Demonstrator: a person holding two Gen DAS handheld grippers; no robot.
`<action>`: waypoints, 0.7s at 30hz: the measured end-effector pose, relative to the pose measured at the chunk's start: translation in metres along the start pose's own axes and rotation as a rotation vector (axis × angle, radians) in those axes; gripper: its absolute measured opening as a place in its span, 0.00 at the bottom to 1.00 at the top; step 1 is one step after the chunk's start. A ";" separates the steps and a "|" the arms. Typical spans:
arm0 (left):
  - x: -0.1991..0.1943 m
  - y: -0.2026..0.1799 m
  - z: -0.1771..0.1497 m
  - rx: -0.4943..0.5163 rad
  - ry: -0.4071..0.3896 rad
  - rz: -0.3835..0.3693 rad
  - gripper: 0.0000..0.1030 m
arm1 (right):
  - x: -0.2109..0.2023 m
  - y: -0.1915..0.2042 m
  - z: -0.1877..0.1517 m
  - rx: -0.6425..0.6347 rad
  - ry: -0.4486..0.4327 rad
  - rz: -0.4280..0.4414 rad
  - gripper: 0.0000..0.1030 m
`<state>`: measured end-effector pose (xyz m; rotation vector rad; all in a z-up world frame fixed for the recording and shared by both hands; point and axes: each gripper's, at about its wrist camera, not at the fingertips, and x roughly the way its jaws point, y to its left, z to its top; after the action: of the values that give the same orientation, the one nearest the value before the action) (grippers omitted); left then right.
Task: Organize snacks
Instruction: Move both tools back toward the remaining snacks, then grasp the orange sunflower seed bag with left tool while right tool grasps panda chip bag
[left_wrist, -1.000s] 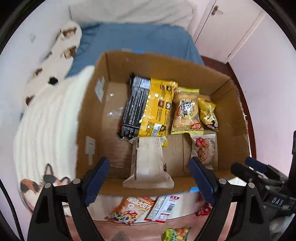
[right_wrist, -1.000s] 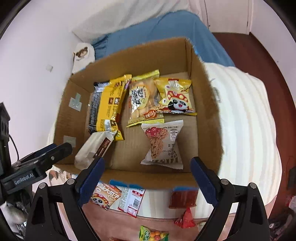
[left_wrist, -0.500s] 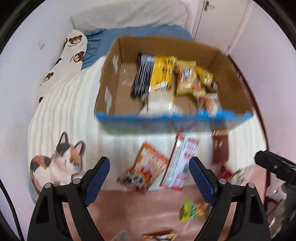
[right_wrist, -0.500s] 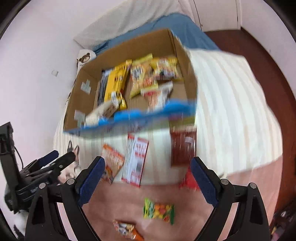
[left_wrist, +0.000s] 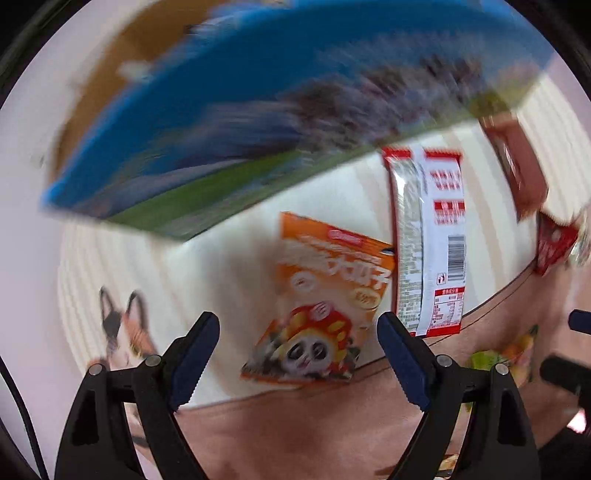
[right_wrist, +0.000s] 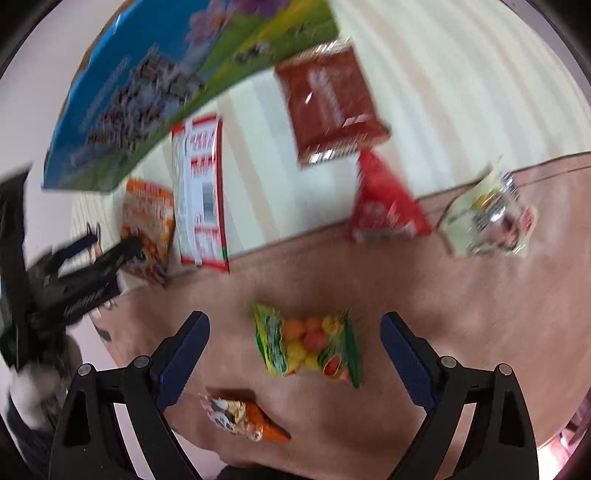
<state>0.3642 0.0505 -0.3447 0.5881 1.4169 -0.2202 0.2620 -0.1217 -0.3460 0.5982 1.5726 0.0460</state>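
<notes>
Left gripper (left_wrist: 297, 338) and right gripper (right_wrist: 295, 338): jaws wide, empty.

The left gripper (left_wrist: 297, 332) is pointing down at an orange snack packet with a panda (left_wrist: 325, 299), its blue-padded jaws standing wide apart and gripping nothing. The packet is lying on a cream striped blanket (left_wrist: 207, 273). Touching the packet's right edge, a long red and white wrapper (left_wrist: 432, 240) is lying lengthwise. Beyond the packet, a blurred box with a blue and green printed side (left_wrist: 236, 122) is filling the top. Farther right of the packet, a brown packet (left_wrist: 517, 162) is showing, possibly resting against the box.
</notes>
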 end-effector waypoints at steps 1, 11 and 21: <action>0.005 -0.004 0.002 0.014 0.012 -0.002 0.85 | 0.003 0.002 -0.003 0.000 0.008 -0.002 0.93; 0.021 0.017 -0.039 -0.143 0.045 -0.128 0.56 | 0.027 0.026 -0.038 -0.017 0.120 0.007 0.93; 0.053 0.066 -0.194 -0.545 0.191 -0.230 0.56 | 0.086 0.087 -0.093 -0.193 0.417 -0.026 0.93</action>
<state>0.2375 0.2146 -0.3869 -0.0038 1.6454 0.0471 0.2066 0.0178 -0.3812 0.4327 1.9511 0.3170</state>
